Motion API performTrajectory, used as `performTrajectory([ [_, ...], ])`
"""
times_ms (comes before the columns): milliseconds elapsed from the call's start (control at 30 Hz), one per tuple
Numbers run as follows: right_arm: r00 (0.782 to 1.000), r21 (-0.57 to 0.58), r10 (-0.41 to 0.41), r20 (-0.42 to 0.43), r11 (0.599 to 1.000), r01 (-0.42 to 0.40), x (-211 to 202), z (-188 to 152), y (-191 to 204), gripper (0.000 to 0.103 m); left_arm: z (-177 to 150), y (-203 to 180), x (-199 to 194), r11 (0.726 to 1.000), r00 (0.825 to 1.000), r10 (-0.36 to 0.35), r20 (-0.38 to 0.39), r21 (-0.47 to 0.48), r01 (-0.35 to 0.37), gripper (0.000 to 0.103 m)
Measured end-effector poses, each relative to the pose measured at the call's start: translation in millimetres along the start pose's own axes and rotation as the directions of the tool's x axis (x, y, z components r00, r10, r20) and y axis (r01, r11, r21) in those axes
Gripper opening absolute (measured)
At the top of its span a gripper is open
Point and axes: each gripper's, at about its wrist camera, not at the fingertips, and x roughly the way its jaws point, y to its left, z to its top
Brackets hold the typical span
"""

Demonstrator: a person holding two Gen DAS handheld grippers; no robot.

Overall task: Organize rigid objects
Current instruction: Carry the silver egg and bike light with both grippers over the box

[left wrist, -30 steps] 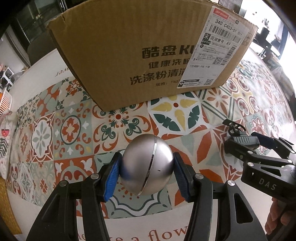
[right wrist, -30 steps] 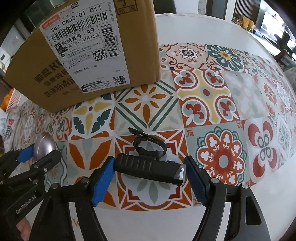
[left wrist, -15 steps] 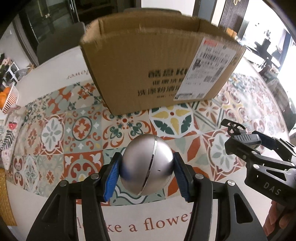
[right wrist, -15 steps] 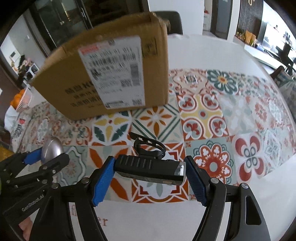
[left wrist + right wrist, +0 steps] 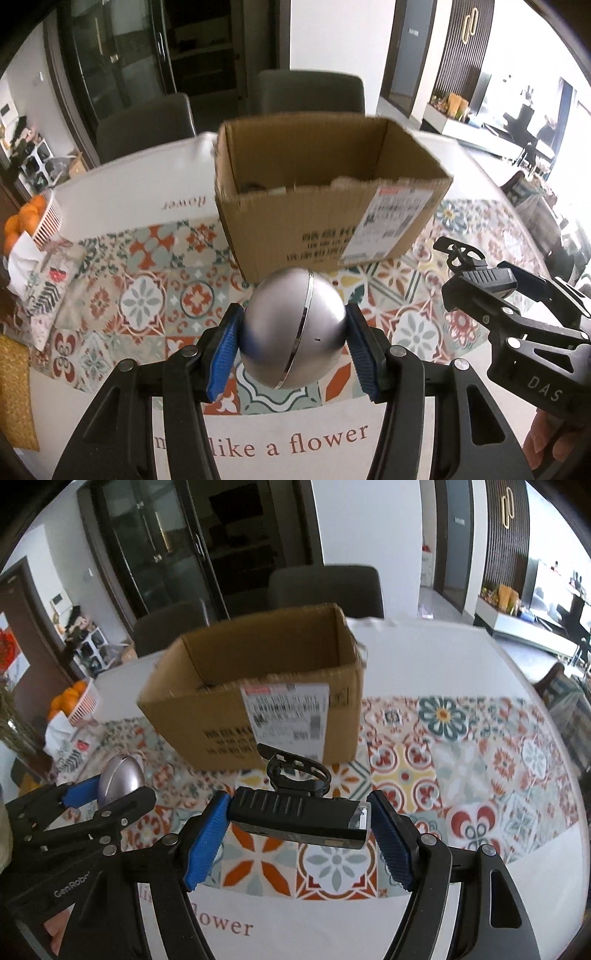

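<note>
Above the patterned bench (image 5: 147, 206), the left gripper (image 5: 293, 341) has its jaws clamped on a silver ball (image 5: 293, 328), the right gripper (image 5: 297, 821) clamps a black bike light (image 5: 295, 818); both hang before the open cardboard box (image 5: 258, 686).

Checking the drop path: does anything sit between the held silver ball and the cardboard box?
Nothing: in the left wrist view only bare patterned tablecloth shows between the silver ball and the cardboard box.

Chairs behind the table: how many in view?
2. One grey chair sits behind the table's far left edge, the other directly behind the cardboard box. More may be hidden.
</note>
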Motion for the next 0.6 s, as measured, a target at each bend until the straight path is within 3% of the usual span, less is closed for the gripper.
performTrajectory([
  [600, 0.988, -0.041, 0.019, 0.152, 0.999, -0.013, -42.8, 61.2, 8.0, 0.075, 60.7, -4.3, -46.7, 1.000, 0.994, -0.006, 0.108, 0.003, 0.005, 0.055],
])
